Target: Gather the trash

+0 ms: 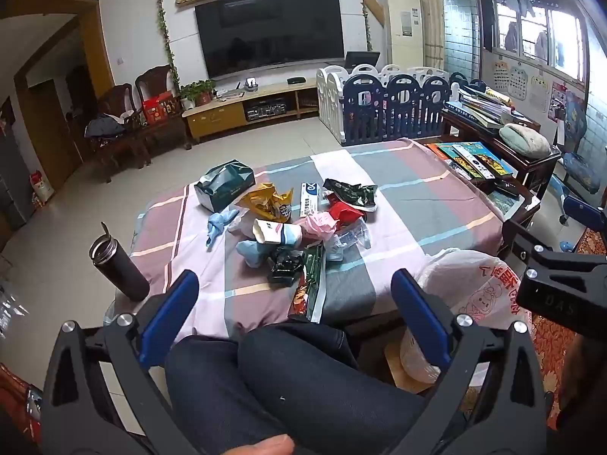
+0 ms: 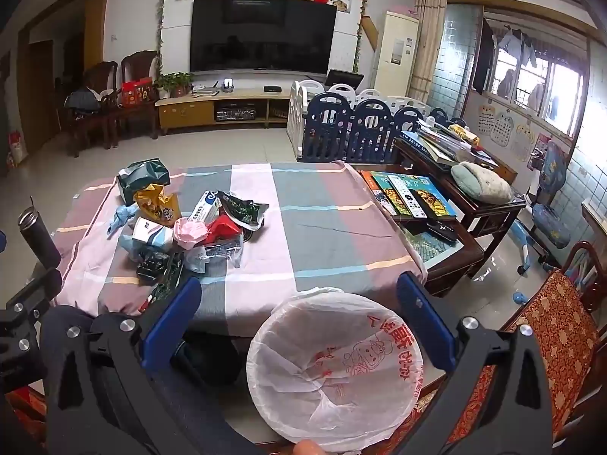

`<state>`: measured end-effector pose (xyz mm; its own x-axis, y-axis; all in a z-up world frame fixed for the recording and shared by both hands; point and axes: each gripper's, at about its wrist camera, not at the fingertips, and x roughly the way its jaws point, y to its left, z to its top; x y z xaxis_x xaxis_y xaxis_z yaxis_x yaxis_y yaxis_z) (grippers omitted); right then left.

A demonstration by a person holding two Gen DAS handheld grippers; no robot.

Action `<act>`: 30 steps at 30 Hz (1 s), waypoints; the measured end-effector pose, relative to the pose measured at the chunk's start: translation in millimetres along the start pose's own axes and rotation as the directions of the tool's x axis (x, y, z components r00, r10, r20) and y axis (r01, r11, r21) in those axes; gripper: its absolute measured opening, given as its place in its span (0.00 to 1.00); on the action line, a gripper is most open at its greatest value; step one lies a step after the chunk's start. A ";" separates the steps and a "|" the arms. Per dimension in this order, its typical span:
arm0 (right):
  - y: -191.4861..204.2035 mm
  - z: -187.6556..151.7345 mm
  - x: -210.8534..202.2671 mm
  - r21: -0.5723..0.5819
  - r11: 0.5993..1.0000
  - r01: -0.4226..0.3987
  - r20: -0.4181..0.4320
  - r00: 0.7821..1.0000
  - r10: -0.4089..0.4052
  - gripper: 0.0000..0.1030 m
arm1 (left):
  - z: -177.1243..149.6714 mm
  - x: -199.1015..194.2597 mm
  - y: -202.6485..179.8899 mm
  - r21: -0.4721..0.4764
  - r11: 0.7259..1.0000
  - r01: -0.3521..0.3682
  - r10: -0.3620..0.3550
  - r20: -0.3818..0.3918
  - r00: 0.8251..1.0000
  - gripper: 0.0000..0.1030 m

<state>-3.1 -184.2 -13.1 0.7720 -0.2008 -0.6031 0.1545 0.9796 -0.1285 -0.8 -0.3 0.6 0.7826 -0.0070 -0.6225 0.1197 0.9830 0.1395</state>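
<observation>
A heap of trash lies on the checked tablecloth: a yellow wrapper, a dark green wrapper, a pink crumpled wad, a small carton, and blue tissue. The heap also shows in the right wrist view. A bin lined with a white plastic bag stands in front of the table, open and empty. My left gripper is open and empty, held back from the heap above the person's knees. My right gripper is open and empty above the bin.
A dark thermos stands at the table's left edge. A green tissue box sits behind the heap. A side table with books stands to the right, a red-cushioned chair nearer. A playpen fence is beyond.
</observation>
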 end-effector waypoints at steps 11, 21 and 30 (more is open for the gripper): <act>-8.1 -0.5 0.0 0.034 0.999 -0.015 -0.006 1.000 0.015 0.98 | -3.0 6.1 -2.2 -0.008 1.000 0.015 -0.015 -0.003 1.000 0.98; -6.8 0.8 2.4 0.036 0.999 -0.015 -0.012 1.000 0.016 0.98 | -1.5 4.0 -2.9 -0.011 1.000 0.017 -0.017 -0.004 1.000 0.98; -6.8 1.1 2.5 0.036 0.999 -0.015 -0.013 1.000 0.016 0.98 | -1.2 4.3 -2.5 -0.013 1.000 0.020 -0.020 -0.005 1.000 0.98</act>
<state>-1.5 -191.3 -12.9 0.7661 -0.1854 -0.6154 0.1644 0.9822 -0.0912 1.6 -2.5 -3.3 0.7770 -0.0253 -0.6290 0.1271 0.9849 0.1174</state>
